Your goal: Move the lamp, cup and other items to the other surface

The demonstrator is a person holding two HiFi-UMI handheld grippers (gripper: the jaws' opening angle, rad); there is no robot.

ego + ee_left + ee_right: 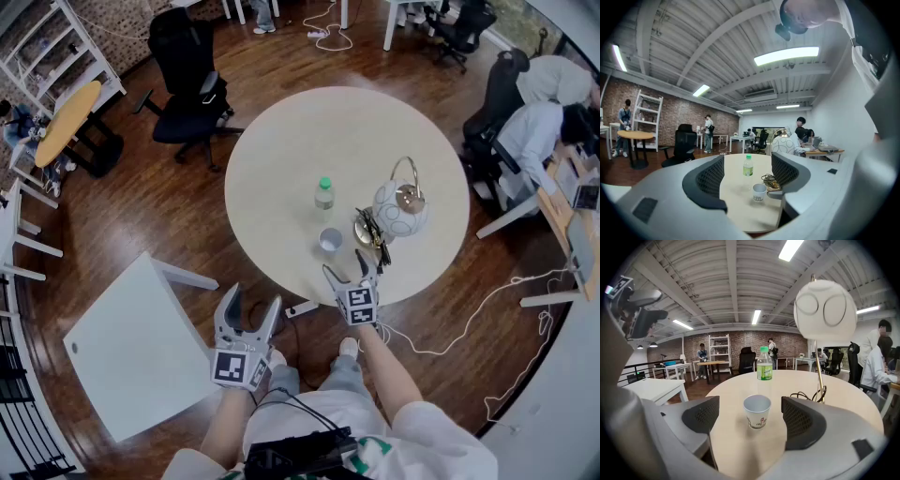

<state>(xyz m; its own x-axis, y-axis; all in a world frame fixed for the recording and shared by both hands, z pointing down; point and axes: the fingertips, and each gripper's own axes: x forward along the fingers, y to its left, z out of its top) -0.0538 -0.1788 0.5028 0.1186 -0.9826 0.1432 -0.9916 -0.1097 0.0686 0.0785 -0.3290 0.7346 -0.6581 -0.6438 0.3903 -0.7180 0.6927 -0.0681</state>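
A white paper cup (330, 241) stands near the front edge of the round beige table (281, 150). Behind it is a clear bottle (323, 193) with a green cap. To their right is a lamp (400, 208) with a white globe shade, and a coiled cable (369, 231) lies at its foot. My right gripper (347, 270) is over the table's near edge, open, with the cup (757, 411) just ahead of its jaws and not touched. My left gripper (250, 307) is open and empty, off the table's near edge, facing the cup (759, 192) and bottle (748, 165).
A white square table (131, 342) stands low at the left. A power strip (302, 307) lies on the wooden floor under the round table's edge, with white cable (469, 319) trailing right. Black office chair (187, 89) at back left. People sit at desks on the right (539, 122).
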